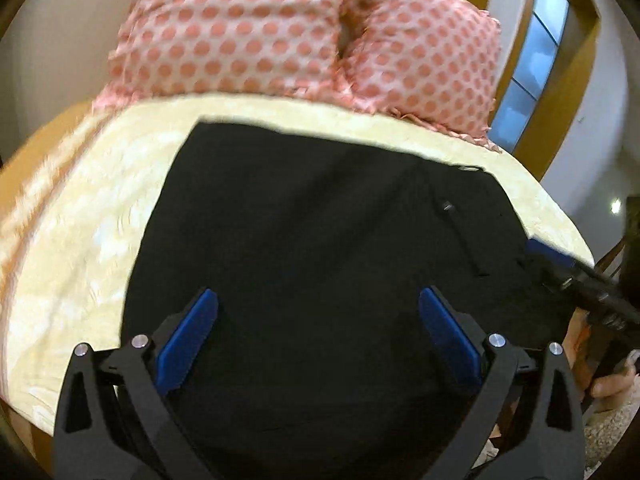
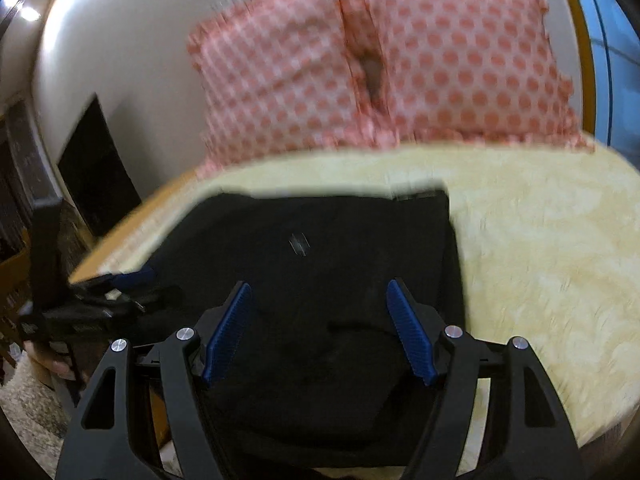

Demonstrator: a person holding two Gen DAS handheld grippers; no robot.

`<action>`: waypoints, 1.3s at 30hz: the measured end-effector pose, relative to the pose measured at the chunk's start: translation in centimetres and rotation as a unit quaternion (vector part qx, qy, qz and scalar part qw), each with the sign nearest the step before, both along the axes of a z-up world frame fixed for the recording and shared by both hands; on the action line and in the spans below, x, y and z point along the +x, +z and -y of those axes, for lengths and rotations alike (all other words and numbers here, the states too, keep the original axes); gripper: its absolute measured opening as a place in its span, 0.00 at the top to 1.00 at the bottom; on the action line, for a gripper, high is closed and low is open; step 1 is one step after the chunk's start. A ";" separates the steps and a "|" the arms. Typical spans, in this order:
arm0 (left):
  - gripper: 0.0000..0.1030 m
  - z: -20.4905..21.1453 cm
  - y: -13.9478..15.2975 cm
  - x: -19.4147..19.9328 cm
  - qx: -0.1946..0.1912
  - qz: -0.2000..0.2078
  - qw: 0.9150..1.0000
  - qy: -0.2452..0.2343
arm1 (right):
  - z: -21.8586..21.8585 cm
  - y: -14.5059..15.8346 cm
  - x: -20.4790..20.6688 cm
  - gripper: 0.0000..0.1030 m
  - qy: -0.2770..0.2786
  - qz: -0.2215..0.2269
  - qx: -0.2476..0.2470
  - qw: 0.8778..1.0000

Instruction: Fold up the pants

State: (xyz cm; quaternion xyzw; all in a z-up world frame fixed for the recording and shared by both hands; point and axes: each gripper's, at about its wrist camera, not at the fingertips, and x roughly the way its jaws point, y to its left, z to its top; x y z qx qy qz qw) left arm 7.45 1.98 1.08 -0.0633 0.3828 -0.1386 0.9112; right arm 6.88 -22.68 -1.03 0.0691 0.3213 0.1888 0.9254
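Now you are holding both grippers, left [image 1: 318, 304] and right [image 2: 318, 298], with fingers apart and empty over the black pants [image 1: 320, 220], which are lying flat on the yellow bedspread [image 1: 80, 240]. Aim for matching corners before pinching. No writing is showing legibly.

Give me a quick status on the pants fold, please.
Left gripper and right gripper open, over pants. Pants flat on bed. Nothing in the way.

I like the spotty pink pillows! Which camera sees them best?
The right wrist view: both pink dotted pillows sit whole behind the black pants, though blurred. The left wrist view shows them sharper, but cuts off their top.
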 end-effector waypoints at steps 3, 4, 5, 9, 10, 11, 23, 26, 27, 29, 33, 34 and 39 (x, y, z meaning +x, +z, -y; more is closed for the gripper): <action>0.08 -0.8 -0.1 -0.6 -0.006 0.019 1.000 -0.009 | -0.7 0.0 -0.5 0.30 0.010 0.005 -0.034 0.999; 0.08 -0.9 -0.1 -0.8 -0.007 0.022 1.000 -0.013 | -0.4 0.5 -0.6 0.30 0.011 0.008 -0.025 1.000; 0.10 -1.0 -0.2 -1.1 -0.010 0.026 0.999 -0.017 | 0.5 1.3 -0.7 0.30 0.010 0.016 0.003 1.000; 0.10 -1.5 -0.1 -1.4 -0.025 0.037 0.999 -0.024 | 5.1 2.7 1.4 0.23 -0.041 0.000 0.076 0.996; 0.10 -1.6 -0.1 -1.3 -0.029 0.038 0.999 -0.025 | 6.2 2.3 2.5 0.24 -0.047 -0.020 0.090 0.995; 0.10 -1.7 -0.1 -1.3 -0.032 0.038 0.998 -0.026 | 6.7 2.0 3.4 0.24 -0.049 -0.034 0.095 0.994; 0.14 -2.2 -0.2 -1.4 -0.048 0.040 0.998 -0.029 | 4.7 -0.1 6.4 0.35 -0.003 -0.085 0.049 0.995; 0.14 -2.1 -0.2 -1.5 -0.041 0.043 0.998 -0.030 | 5.3 -0.5 6.9 0.35 -0.014 -0.094 0.067 0.993; 0.14 -2.2 -0.2 -1.5 -0.041 0.043 0.998 -0.030 | 5.3 -0.4 6.9 0.35 -0.025 -0.092 0.062 0.994; 0.14 -2.2 -0.2 -1.6 -0.043 0.042 0.998 -0.030 | 5.1 -0.3 6.9 0.35 -0.017 -0.090 0.057 0.994; 0.14 -2.0 -0.1 -1.6 -0.037 0.043 0.998 -0.031 | 3.9 0.1 6.5 0.44 0.017 -0.080 0.044 0.996; 0.14 -2.0 -0.1 -1.6 -0.035 0.044 0.998 -0.031 | 3.5 0.2 6.4 0.44 0.021 -0.076 0.033 0.996; 0.11 -1.8 0.0 -1.6 -0.029 0.045 0.998 -0.035 | 4.1 -0.4 7.5 0.41 0.020 -0.094 0.049 0.994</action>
